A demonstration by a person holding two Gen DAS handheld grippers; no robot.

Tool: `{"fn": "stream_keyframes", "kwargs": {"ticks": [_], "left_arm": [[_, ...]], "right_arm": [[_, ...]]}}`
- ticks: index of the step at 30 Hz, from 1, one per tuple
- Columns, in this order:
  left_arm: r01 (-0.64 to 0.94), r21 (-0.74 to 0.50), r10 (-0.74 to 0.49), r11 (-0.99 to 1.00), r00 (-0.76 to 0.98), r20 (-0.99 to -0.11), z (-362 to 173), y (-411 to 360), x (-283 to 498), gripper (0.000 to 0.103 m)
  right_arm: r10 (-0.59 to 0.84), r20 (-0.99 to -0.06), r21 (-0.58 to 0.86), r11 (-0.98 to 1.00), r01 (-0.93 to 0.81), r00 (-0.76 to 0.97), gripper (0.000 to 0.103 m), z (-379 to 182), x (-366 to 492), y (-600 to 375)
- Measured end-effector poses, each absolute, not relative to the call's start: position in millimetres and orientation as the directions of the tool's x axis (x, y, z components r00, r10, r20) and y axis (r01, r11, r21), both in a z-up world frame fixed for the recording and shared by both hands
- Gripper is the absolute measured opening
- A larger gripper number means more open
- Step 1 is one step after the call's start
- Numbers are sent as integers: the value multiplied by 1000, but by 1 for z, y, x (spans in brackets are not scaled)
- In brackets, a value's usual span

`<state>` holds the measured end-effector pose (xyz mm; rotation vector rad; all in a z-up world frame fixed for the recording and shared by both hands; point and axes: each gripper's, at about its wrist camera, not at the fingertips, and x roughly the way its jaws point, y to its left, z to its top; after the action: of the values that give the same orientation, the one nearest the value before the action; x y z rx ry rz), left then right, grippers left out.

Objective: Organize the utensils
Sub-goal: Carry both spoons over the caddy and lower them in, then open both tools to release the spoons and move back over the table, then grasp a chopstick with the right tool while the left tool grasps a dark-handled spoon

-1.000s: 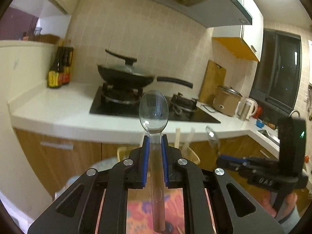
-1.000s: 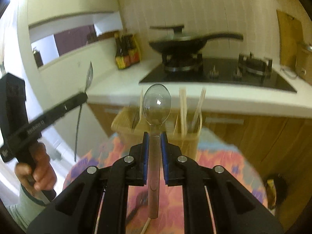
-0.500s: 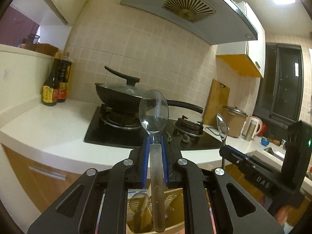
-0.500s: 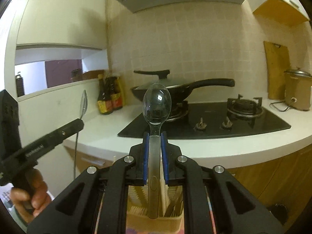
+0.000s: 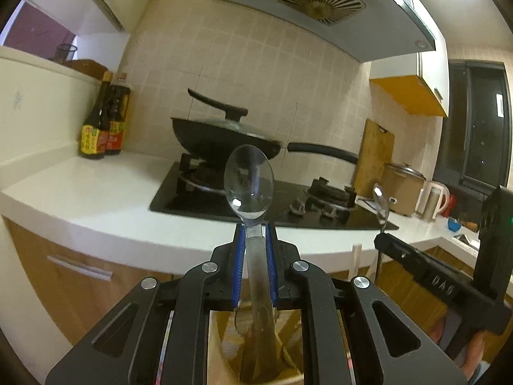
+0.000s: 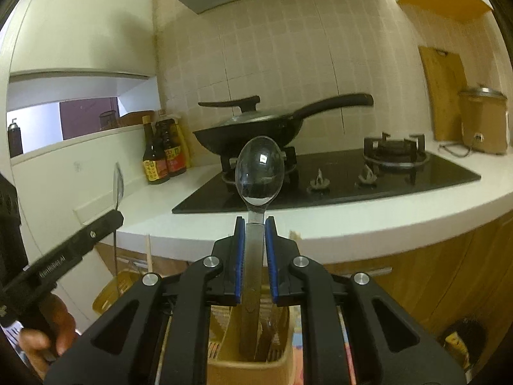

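wok (image 5: 221, 138) and soy bottles (image 5: 102, 122) on counter (image 5: 80, 199) beyond clamped spoon (image 5: 249, 181).

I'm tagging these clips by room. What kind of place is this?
A home kitchen, most likely. A lidded wok sits on a black gas hob set into a white counter, with a range hood above and sauce bottles against the tiled wall.

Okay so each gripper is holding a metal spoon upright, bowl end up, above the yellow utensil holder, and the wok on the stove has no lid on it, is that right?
Not quite: the wok does have a lid, its black handle showing on top in the right wrist view. The rest holds: the left gripper and right gripper each clamp a spoon bowl up above the yellow utensil holder.
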<state>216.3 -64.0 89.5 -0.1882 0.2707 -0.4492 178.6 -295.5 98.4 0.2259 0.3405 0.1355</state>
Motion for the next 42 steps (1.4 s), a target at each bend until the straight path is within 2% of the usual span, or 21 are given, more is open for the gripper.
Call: {"fn": "stream_keyframes", "kwargs": {"ticks": [2,3,5,6,8,9,11,12,13,19,25,31,34,39,42], "left_arm": [[414,-238,-465,879,854,-234,86,-60,211,18],[420,-238,-472,876,848,-241,85,-57,206,21],[425,-235,-477,874,841,-254,84,-51,198,33],[426,-235,-479,874,840,-257,84,-49,194,35],[435,-251,-494,865,827,-268,84,-41,182,45],[439,-258,-500,861,821,-274,84,-37,176,48],[446,-267,-512,854,811,-284,84,-29,159,54],[450,-275,-520,849,803,-290,83,-24,150,54],[451,-281,-523,847,799,-296,83,-21,143,55],[458,-318,-549,830,771,-322,80,-9,101,62],[460,-264,-530,848,744,-406,73,-14,70,62],[464,-252,-527,849,709,-469,57,-17,46,62],[465,-240,-518,852,686,-511,47,-22,37,62],[454,-150,-450,878,681,-578,32,-36,25,62],[458,-139,-437,878,648,-624,23,-42,25,62]], "right_arm": [[178,-331,258,962,-93,927,12,98,172,-301],[181,-336,260,961,-93,924,16,98,168,-302],[198,-353,265,958,-105,914,20,98,158,-306],[206,-360,270,957,-110,910,20,98,151,-308],[221,-371,282,952,-117,902,21,98,137,-312],[229,-377,291,949,-120,897,24,98,129,-314],[239,-395,309,944,-117,887,38,97,114,-318],[242,-404,316,942,-114,882,50,96,106,-320],[245,-407,321,940,-113,880,51,95,97,-321],[307,-493,373,920,-120,814,51,82,64,-325],[288,-613,332,939,-91,736,51,65,34,-313],[356,-738,406,913,-45,574,51,31,17,-304],[309,-782,363,932,-8,541,51,16,6,-298],[313,-808,383,923,42,498,51,-8,-7,-297],[286,-823,366,927,74,490,51,-18,-13,-298]]}}
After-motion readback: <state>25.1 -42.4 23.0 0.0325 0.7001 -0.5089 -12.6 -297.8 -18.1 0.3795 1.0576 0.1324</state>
